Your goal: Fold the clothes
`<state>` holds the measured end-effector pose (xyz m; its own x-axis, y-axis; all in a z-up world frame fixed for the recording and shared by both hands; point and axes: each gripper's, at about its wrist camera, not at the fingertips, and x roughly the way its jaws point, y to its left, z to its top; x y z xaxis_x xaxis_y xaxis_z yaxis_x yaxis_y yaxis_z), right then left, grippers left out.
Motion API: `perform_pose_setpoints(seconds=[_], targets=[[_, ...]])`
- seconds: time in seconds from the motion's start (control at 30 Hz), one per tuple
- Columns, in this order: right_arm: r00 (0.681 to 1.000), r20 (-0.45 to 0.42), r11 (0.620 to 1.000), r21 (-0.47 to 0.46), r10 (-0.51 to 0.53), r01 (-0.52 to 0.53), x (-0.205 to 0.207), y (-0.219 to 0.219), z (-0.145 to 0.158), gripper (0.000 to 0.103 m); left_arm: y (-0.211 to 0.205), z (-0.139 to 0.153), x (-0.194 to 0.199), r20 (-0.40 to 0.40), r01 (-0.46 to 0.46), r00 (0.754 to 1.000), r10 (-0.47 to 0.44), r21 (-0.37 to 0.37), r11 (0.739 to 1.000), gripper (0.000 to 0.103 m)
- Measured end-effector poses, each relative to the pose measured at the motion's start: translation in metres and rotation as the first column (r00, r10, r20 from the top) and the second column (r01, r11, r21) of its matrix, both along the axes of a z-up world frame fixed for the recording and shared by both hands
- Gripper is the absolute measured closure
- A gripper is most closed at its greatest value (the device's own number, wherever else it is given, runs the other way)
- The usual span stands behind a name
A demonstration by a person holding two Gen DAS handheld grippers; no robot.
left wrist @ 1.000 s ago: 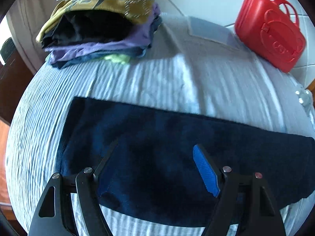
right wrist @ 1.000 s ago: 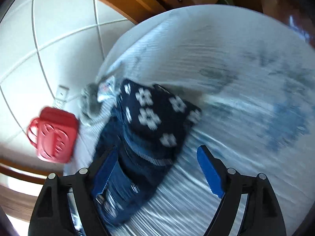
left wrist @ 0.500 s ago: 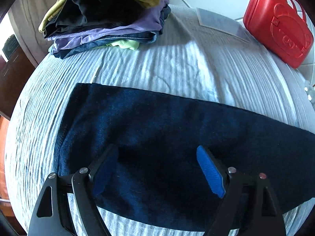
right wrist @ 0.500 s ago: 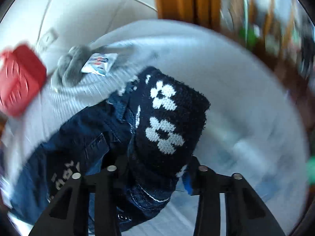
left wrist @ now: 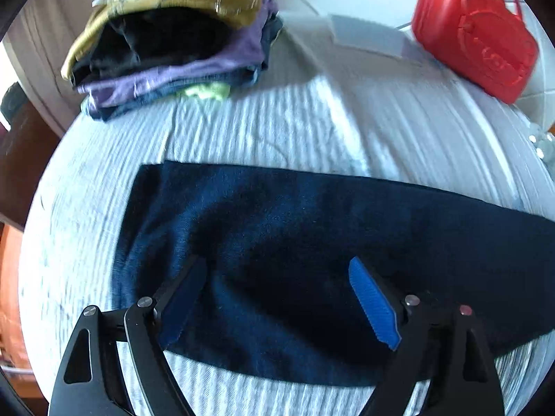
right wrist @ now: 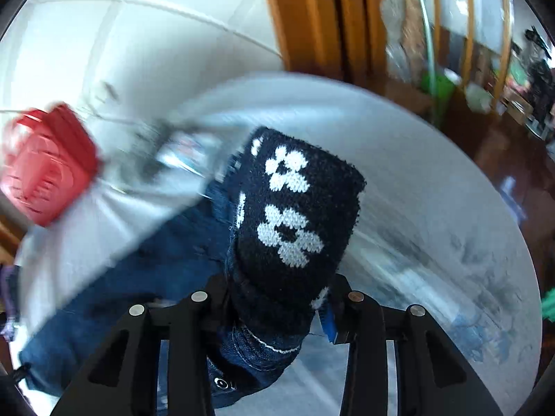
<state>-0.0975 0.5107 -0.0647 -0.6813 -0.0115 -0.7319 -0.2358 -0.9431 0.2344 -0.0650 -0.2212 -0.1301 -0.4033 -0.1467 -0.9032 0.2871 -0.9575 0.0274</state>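
- the left claw (left wrist: 277,298) stands wide open over a dark blue cloth (left wrist: 312,242); its jaws have been opening a little further, and nothing is pinched between them.
- the blue fingertips (left wrist: 373,306) hang above the cloth; whether they touch it cannot be told.
- the dark blue cloth lies flat as a long band across the near part of the bed (left wrist: 277,131), which is covered in a white ribbed sheet.
- a pile of folded clothes (left wrist: 173,45) sits at the far left corner of the bed, well apart from the cloth: a mustard patterned piece on top, then black, purple and dark blue layers, with a bit of lime green peeking out at the bottom.
- a red plastic case (left wrist: 475,31) with handles rests at the far right edge of the bed, by a white tiled wall.
- a grey rectangular patch (left wrist: 367,36) lies between the pile and the case.
- the right claw (right wrist: 277,308) is clamped on a bundle of cloth: a black knit piece with white flowers (right wrist: 295,215) together with a fold of blue jeans (right wrist: 256,353).
- its jaws have just closed onto this bundle.
- the rest of the jeans trails down to the left, to the bed.
- in the right wrist view the red case appears blurred at the left, beside a wooden door frame (right wrist: 322,17) behind the bed.
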Motion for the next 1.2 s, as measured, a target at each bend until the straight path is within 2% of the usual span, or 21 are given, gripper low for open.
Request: perform_pose_setpoints(seconds=[0.07,0.13,0.2,0.3,0.37,0.47,0.5,0.57,0.6,0.67,0.77,0.8,0.83,0.9,0.93,1.0,1.07,1.1,1.2], targets=[[0.994,-0.09,0.998,-0.019,0.059,-0.061,0.011,-0.027,0.032,0.065,-0.006,0.002,0.005,-0.004,-0.004,1.0,0.004,0.022,1.0,0.017],[0.978,-0.147,0.989,0.022,0.148,-0.146,0.027,-0.066,0.058,0.065,-0.014,0.003,0.009,-0.014,-0.011,1.0,0.011,0.039,0.999,0.017],[0.947,-0.188,0.966,0.06,0.26,-0.253,0.04,-0.115,0.077,0.065,-0.021,0.003,0.011,-0.021,-0.013,1.0,0.014,0.063,0.998,0.017],[0.9,-0.195,0.921,0.085,0.389,-0.38,0.051,-0.181,0.084,0.065,-0.029,0.004,0.013,-0.034,0.001,0.999,0.003,0.107,0.994,0.017],[0.86,-0.167,0.875,0.157,0.481,-0.459,0.06,-0.233,0.077,0.065,-0.031,0.006,0.011,-0.044,0.019,0.999,-0.013,0.125,0.992,0.017],[0.819,-0.058,0.802,0.253,0.571,-0.541,0.068,-0.309,0.04,0.062,-0.044,0.009,0.012,-0.063,0.038,0.998,-0.029,0.151,0.988,0.017],[0.807,-0.005,0.776,0.277,0.591,-0.567,0.069,-0.329,0.023,0.055,-0.05,0.01,0.012,-0.069,0.043,0.997,-0.032,0.161,0.986,0.017],[0.776,0.101,0.721,0.313,0.622,-0.618,0.07,-0.364,-0.01,0.032,-0.056,0.011,0.014,-0.072,0.05,0.997,-0.038,0.168,0.985,0.017],[0.756,0.139,0.701,0.299,0.64,-0.648,0.071,-0.374,-0.021,0.018,-0.058,0.011,0.015,-0.072,0.052,0.997,-0.041,0.166,0.985,0.017],[0.717,0.184,0.669,0.262,0.673,-0.696,0.077,-0.389,-0.033,0.017,-0.063,0.01,0.021,-0.072,0.048,0.997,-0.036,0.171,0.984,0.017],[0.717,0.122,0.688,0.21,0.686,-0.694,0.093,-0.376,-0.01,0.017,-0.083,0.009,0.031,-0.074,0.034,0.997,-0.021,0.177,0.984,0.017],[0.737,0.086,0.715,0.188,0.671,-0.673,0.096,-0.364,0.002,0.017,-0.087,0.009,0.034,-0.077,0.03,0.997,-0.016,0.178,0.984,0.017],[0.773,0.055,0.759,0.156,0.632,-0.631,0.096,-0.345,0.013,0.018,-0.09,0.009,0.039,-0.084,0.026,0.996,-0.01,0.186,0.982,0.017],[0.845,0.053,0.835,0.128,0.532,-0.534,0.084,-0.312,0.02,0.02,-0.09,0.01,0.051,-0.099,0.008,0.995,0.011,0.191,0.982,0.017],[0.883,0.063,0.874,0.127,0.465,-0.469,0.077,-0.291,0.018,0.026,-0.093,0.01,0.058,-0.105,-0.003,0.994,0.025,0.202,0.979,0.017],[0.92,0.089,0.915,0.107,0.382,-0.39,0.066,-0.261,0.007,0.028,-0.11,0.011,0.07,-0.115,-0.022,0.992,0.049,0.226,0.974,0.017],[0.924,0.155,0.93,0.063,0.35,-0.363,0.05,-0.248,-0.018,0.029,-0.109,0.01,0.085,-0.128,-0.031,0.99,0.062,0.231,0.973,0.017],[0.922,0.19,0.936,0.041,0.337,-0.35,0.042,-0.242,-0.031,0.035,-0.112,0.009,0.09,-0.135,-0.039,0.988,0.072,0.229,0.973,0.017],[0.893,0.311,0.937,0.024,0.326,-0.35,0.03,-0.244,-0.07,0.035,-0.133,0.0,0.089,-0.138,-0.065,0.985,0.102,0.245,0.967,0.017]])
